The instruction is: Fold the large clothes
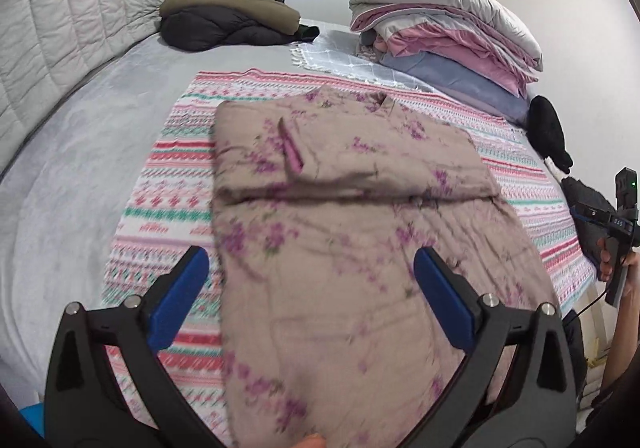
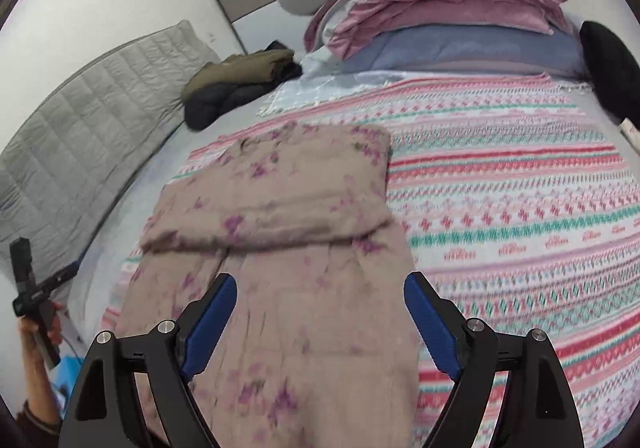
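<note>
Both claws released: left claw [image 1: 312, 288] and right claw [image 2: 320, 312] hover w/ fingers spread over near end of floral garment [image 1: 340, 207]. We see garment flat on striped blanket [image 1: 168, 183] on bed, long axis running away from us, far part already folded. Near hem cut off below frame; fabric blurry.

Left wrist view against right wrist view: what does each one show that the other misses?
Only the left wrist view shows the pink sleeve cuff folded onto the floral garment and the right tool at the bed's edge. Only the right wrist view shows the left tool beside the quilted headboard. Both share the garment on the striped blanket, the dark jackets, the stacked bedding, and wide-open blue fingers.
</note>
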{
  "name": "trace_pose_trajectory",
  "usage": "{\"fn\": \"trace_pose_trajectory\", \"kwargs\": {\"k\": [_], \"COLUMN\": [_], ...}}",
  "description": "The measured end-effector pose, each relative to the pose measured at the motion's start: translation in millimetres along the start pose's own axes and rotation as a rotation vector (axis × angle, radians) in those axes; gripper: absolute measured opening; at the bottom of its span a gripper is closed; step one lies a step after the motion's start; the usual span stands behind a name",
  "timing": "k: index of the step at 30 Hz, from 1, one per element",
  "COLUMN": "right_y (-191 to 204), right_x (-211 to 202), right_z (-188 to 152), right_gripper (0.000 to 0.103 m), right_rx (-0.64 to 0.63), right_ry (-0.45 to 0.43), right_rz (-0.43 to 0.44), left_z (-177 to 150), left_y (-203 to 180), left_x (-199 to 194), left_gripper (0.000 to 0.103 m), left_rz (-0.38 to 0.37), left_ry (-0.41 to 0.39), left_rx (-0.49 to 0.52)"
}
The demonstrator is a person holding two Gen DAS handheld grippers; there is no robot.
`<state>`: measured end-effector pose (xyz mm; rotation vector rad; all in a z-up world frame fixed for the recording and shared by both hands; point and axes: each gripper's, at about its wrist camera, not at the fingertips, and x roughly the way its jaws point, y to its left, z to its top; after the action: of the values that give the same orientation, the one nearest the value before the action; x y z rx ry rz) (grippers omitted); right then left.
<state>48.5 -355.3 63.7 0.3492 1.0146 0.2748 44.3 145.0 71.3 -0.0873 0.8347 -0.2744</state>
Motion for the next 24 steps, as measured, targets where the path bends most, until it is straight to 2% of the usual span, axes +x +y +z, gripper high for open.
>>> {"fn": "trace_pose_trajectory", "kwargs": {"k": [4, 10, 14, 17, 21, 24], "right_y": [-5.2, -21.4, -36.2, -51.8, -66.9, -77.8], "right_x": [-11.9, -9.6, 5.4, 15.4, 21.8, 28.9], "right_z": [-32.0, -85.1, -112.3, -133.7, -151.0, -157.8], "right_gripper": [0.087, 0.087, 0.087, 0.087, 0.087, 0.087], "right_rx": [-0.019, -0.015, 0.018, 0.071, 0.122, 0.19], "right_ry": [0.04, 0.129, 0.209, 0.275, 0.301, 0.312], "right_rz": [0.016, 0.023, 0.024, 0.046, 0.057, 0.119], "left_z": [-31.6, -80.3, -112.0, -128.4, -142.0, -147.6], "left_y": [16.6, 42.6, 55.8, 58.8, 60.9, 58.6], "left_x": [-6.3, 7.1, 20.2, 28.3, 40.2, 45.1], "left_gripper": [0.102, 0.102, 0.102, 0.102, 0.102, 0.102], "left_rz": [0.02, -0.026, -0.097, -0.137, -0.197, -0.245], "left_ry": [0.062, 0.181, 0.246, 0.281, 0.328, 0.339], "left_rx": [-0.018, -0.062, -0.126, -0.131, -0.13, -0.133]}}
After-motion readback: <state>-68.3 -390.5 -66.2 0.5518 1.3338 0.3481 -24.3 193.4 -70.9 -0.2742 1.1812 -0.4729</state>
